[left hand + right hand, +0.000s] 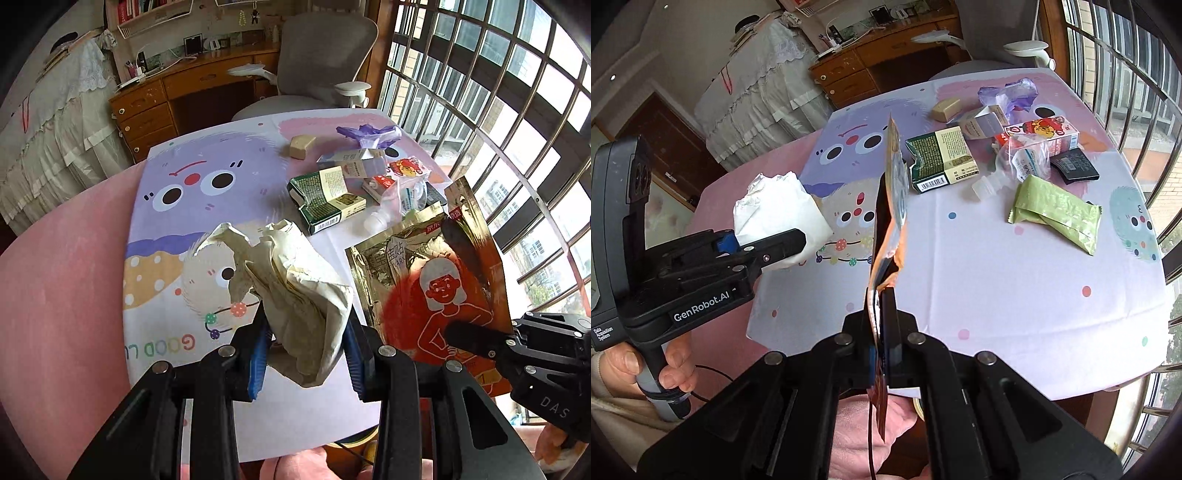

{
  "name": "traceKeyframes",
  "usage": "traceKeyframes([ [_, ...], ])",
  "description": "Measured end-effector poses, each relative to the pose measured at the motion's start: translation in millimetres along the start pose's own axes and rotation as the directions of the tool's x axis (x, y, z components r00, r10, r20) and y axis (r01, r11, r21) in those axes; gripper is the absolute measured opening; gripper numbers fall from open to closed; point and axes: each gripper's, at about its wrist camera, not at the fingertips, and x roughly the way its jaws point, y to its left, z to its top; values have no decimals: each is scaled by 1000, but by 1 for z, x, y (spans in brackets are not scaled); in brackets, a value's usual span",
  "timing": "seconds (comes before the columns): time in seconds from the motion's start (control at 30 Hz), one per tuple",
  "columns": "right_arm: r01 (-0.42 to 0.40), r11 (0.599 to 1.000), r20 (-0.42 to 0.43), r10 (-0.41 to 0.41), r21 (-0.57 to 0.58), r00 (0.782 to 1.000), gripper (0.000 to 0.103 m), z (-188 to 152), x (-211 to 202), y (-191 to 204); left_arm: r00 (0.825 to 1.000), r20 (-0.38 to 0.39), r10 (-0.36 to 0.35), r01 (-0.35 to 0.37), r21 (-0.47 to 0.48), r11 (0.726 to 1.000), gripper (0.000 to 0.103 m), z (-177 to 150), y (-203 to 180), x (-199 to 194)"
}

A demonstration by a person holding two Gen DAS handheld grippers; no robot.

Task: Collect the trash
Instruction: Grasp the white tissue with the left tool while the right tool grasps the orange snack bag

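L gripper (306,332) is clamped on a crumpled paper wad (295,295), held above the table's near-left part. R gripper (882,325) pinches a foil warmer pouch (428,291) edge-on, long axis pointing away w/ its mouth far. Remaining trash, e.g. green wrapper (1056,210) and green carton (942,158), lies ahead-right, nearer R.

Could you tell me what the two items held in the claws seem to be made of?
The crumpled wad in the left claw looks like soft, matte off-white paper or tissue, given its creases and folds. The pouch in the right claw looks like glossy metallised foil or plastic film: its gold areas are shiny and wrinkled.
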Motion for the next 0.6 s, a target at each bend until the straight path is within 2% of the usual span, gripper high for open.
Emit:
traceKeyframes([
  [0.27, -29, 998, -16, 28, -54, 999, 0, -80, -71, -45, 1000, 8, 25, -24, -49, 998, 36, -82, -88, -34],
  [0.47, -51, 999, -75, 51, 3, 996, 0, -141, -86, -78, 996, -85, 36, -40, -36, 999, 36, -140, -128, -40],
  [0.6, -63, 997, -132, 69, 48, 989, 0, -177, -74, -89, 991, -127, 41, -44, -28, 999, 36, -167, -137, -34],
])
